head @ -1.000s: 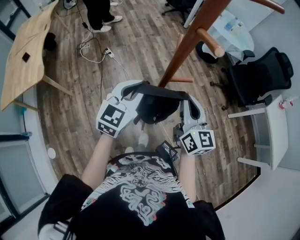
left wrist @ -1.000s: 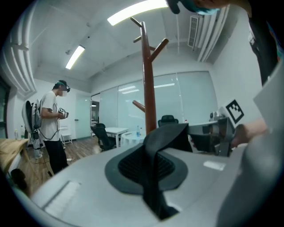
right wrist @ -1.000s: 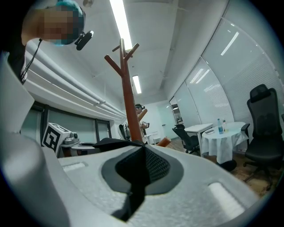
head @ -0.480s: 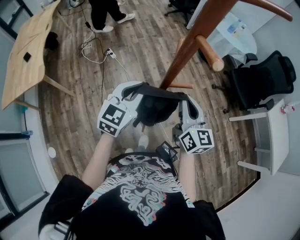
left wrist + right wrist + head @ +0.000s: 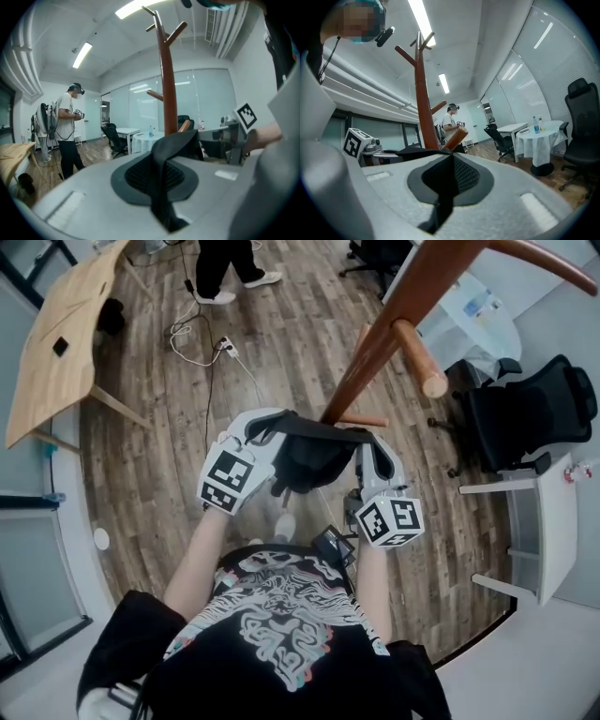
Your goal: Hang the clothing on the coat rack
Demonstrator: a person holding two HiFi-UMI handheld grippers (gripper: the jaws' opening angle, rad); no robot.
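Clothing [image 5: 309, 454]: dark, slung by one edge between both hand-held grippers.
Left hand-held gripper [image 5: 260, 426] and right hand-held gripper [image 5: 371, 441]: each clenched on that edge.
Edge runs side to side.
Rack [image 5: 398, 320] trunk stands just beyond its middle.
Peg [image 5: 420, 357] lies nearer the right.

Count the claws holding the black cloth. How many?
2. The left claw grips the left end of the cloth, and the right claw grips the right end, both near the rack. None seems hidden.
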